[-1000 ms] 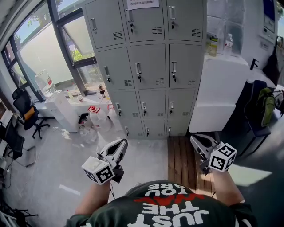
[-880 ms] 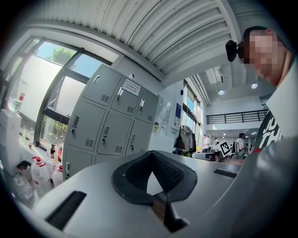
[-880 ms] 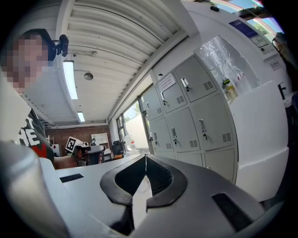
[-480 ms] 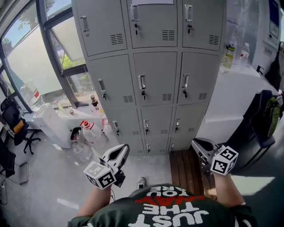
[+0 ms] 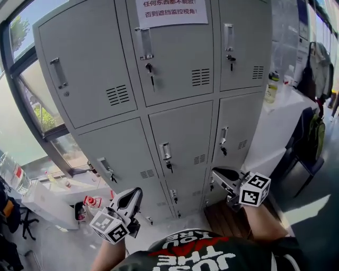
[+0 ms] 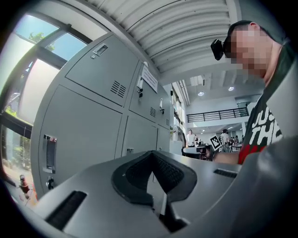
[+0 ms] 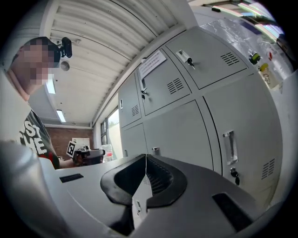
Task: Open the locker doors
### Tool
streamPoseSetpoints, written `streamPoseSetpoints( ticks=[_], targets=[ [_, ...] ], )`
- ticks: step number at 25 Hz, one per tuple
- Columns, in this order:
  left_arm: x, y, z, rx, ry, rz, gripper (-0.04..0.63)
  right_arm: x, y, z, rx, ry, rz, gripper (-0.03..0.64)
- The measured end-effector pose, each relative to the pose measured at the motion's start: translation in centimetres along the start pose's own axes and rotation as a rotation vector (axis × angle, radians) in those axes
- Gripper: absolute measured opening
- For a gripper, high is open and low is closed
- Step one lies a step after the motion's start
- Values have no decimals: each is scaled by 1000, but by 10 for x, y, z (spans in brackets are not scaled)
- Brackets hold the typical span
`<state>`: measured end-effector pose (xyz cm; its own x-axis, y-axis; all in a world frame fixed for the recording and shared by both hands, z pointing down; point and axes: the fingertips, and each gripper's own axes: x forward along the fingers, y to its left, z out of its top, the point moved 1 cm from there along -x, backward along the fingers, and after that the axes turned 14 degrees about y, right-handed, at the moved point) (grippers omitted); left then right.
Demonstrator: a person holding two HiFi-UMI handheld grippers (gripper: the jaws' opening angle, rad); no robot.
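Note:
A bank of grey lockers point(image 5: 183, 143) fills the head view, and every door is closed. Each door has a metal handle point(image 5: 166, 151) with a key below it. A paper notice point(image 5: 172, 11) is stuck on the top middle door. My left gripper point(image 5: 132, 195) is low at the left, shut and empty, short of the lower doors. My right gripper point(image 5: 218, 174) is shut and empty, close in front of the lower right doors. The left gripper view looks along shut jaws point(image 6: 152, 152) at the lockers point(image 6: 93, 116). Past the shut right gripper point(image 7: 146, 155), the right gripper view shows a door handle point(image 7: 229, 148).
A window point(image 5: 21, 95) adjoins the lockers on the left. A white counter point(image 5: 275, 122) with a bottle point(image 5: 272, 87) stands on the right, and a chair with a green bag point(image 5: 312, 137) beyond it. Bottles point(image 5: 92, 201) sit low left. A wooden platform point(image 5: 222, 217) lies at the lockers' foot.
The head view has come much closer to the lockers and tilted up. Both grippers have advanced toward the doors and stayed shut.

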<state>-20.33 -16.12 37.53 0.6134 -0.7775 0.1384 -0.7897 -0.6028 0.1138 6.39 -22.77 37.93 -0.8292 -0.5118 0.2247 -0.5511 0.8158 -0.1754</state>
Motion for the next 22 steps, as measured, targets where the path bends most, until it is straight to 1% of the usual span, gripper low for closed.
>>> streamPoseSetpoints(
  ticks=[3,5,7,11,16,19,22],
  targets=[
    [23,22,15,-17,-10,-27,6,10,-28,31,6,-19,-33,34],
    [39,29,28,-14,-22,-38,6,10,-46,56,-11,-42,-57,35],
    [57,31,41,0,-40,-41,6,10,-63,78,-35,-60,-80,35],
    [90,24,61,18,-50,-37,6,12,-83,105,-73,-69,-100,35],
    [123,11,108,112,-77,-63,6,2,-96,154,-144,-116,-149,35],
    [143,-2,148,149,-115,-120,6,-15,-98,196,-212,-155,-214,35],
    [161,-21,187,203,-149,-153,6,-30,-98,235,-282,-183,-282,35]
  ],
)
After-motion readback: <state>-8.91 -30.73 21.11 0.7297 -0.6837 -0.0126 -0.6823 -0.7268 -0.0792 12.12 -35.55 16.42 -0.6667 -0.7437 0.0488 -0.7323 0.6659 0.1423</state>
